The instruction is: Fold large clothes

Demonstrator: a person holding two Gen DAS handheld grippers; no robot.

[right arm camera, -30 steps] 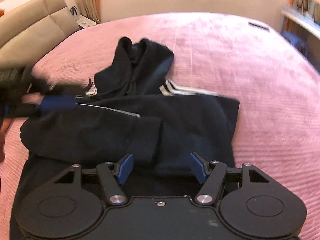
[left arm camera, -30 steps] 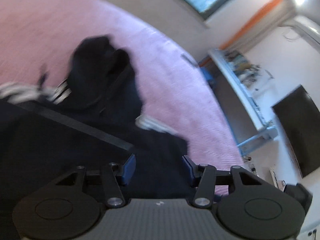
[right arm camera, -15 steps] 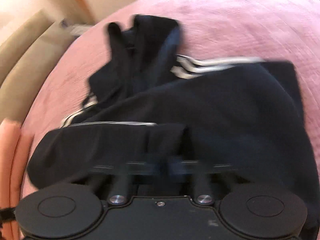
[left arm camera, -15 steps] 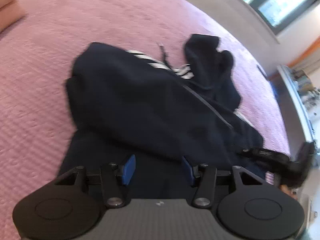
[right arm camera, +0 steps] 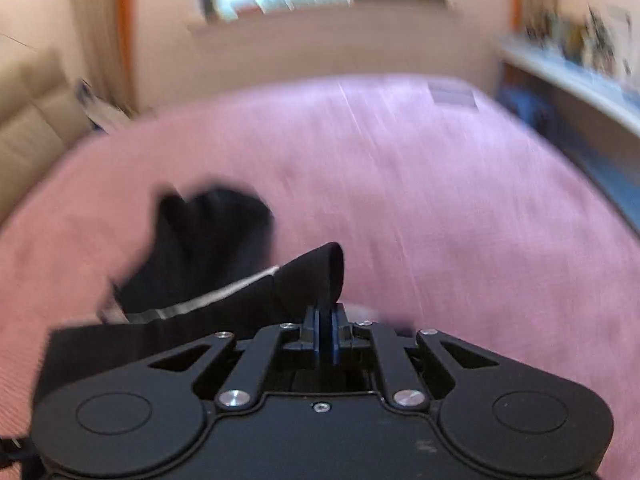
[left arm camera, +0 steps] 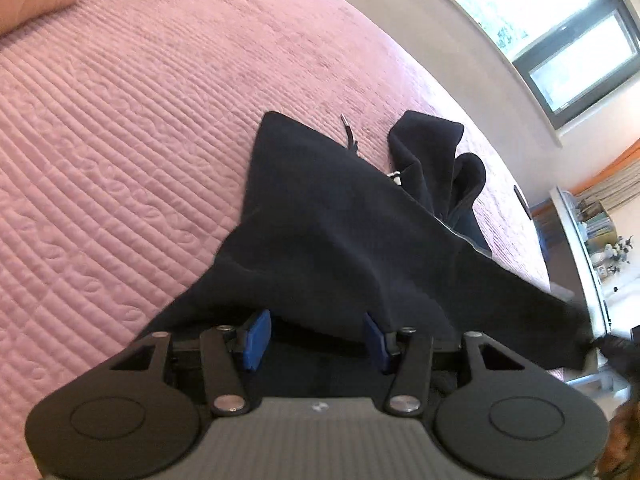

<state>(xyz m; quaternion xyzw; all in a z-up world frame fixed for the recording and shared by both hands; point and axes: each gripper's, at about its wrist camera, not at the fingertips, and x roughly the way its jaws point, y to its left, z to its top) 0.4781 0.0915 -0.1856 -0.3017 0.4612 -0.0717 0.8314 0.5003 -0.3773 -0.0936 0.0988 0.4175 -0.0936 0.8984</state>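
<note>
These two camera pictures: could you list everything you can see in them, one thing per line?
hoodie: one, black with white stripes, spread on the bed, one fold lifted
drawstring: one, dark, on the cover beside the hoodie
bed cover: one, pink quilted, under it all
window: one, dark frame, far wall
shelf: one, white, along the wall, small items on it
sofa: one, beige, far left in the right view
left gripper: one, black with blue pads, jaws apart, over the hoodie
right gripper: one, black with blue pads, jaws closed on a hoodie fold
</note>
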